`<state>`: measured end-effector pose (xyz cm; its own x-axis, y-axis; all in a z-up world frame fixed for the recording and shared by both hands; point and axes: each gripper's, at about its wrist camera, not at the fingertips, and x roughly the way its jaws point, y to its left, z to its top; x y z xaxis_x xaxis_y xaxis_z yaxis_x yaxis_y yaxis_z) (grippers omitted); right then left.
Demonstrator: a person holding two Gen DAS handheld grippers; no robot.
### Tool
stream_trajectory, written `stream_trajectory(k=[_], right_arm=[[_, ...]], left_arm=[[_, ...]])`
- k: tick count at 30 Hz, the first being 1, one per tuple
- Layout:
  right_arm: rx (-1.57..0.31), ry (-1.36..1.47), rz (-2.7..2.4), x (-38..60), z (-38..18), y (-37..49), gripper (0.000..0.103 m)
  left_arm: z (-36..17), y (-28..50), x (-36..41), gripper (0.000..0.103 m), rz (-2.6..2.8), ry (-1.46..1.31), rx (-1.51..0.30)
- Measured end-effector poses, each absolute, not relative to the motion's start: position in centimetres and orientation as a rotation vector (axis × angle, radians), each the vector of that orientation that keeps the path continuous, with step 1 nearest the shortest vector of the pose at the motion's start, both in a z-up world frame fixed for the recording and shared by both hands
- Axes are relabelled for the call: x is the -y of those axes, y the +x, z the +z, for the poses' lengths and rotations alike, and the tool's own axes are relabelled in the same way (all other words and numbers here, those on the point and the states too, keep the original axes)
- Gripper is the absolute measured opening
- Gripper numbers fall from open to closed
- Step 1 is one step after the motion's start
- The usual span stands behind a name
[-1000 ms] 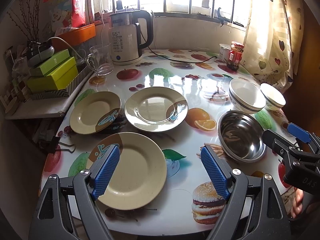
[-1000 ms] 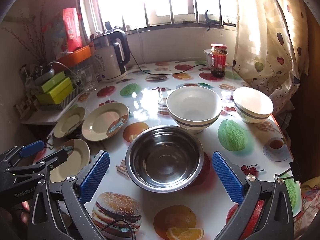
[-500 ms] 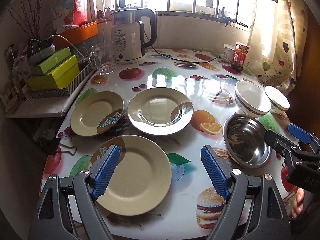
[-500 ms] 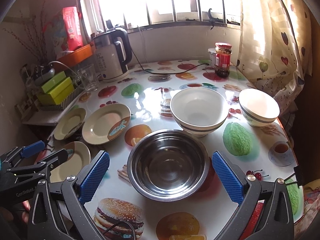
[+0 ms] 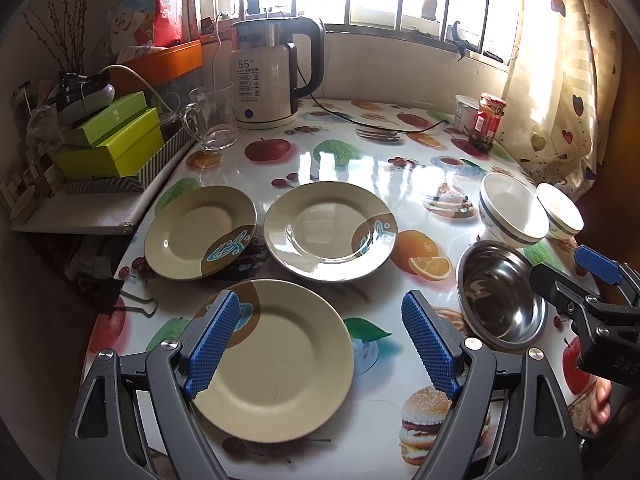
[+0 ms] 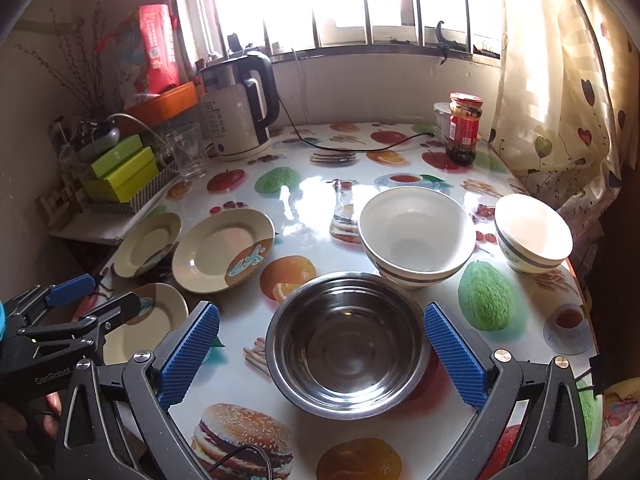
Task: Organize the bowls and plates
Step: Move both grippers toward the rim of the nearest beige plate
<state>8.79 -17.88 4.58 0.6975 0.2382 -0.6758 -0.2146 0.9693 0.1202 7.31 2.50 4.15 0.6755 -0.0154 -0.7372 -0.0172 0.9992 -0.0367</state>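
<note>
Left gripper (image 5: 324,344): held spread wide above the nearest beige plate (image 5: 280,364); nothing pinched.
Right gripper (image 6: 320,354): held spread wide, the steel bowl (image 6: 346,344) seen between its blue pads; nothing pinched.
Plates: two more beige plates, left one (image 5: 198,232) and middle one (image 5: 330,230), laid just beyond the nearest.
Bowls: large white bowl (image 6: 416,232) just behind the steel bowl; small white bowl (image 6: 532,234) set apart to its right.
Surface: fruit-print table (image 6: 304,196).
</note>
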Motion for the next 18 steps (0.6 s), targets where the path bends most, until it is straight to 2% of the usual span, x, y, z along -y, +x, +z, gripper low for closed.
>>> stream_trajectory(k=[13,15,16,18], right_arm=[[-0.767,0.021,0.358,15.8,6.1,14.6,0.103],[-0.779,0.020,0.381,15.2,6.1,15.6,0.094],[-0.789,0.016,0.390,14.9,6.0,16.2,0.093],[-0.819,0.018,0.409,14.4,5.6,17.5,0.086]], left_arm=[[4.4,10.5,-7.1,0.084,0.026,-0.151,-0.826],[4.3,11.1,-7.6,0.083,0.028,-0.164,-0.827],[4.2,11.5,-7.8,0.083,0.027,-0.167,-0.832],[3.8,12.3,-8.2,0.074,0.030,-0.181,-0.846]])
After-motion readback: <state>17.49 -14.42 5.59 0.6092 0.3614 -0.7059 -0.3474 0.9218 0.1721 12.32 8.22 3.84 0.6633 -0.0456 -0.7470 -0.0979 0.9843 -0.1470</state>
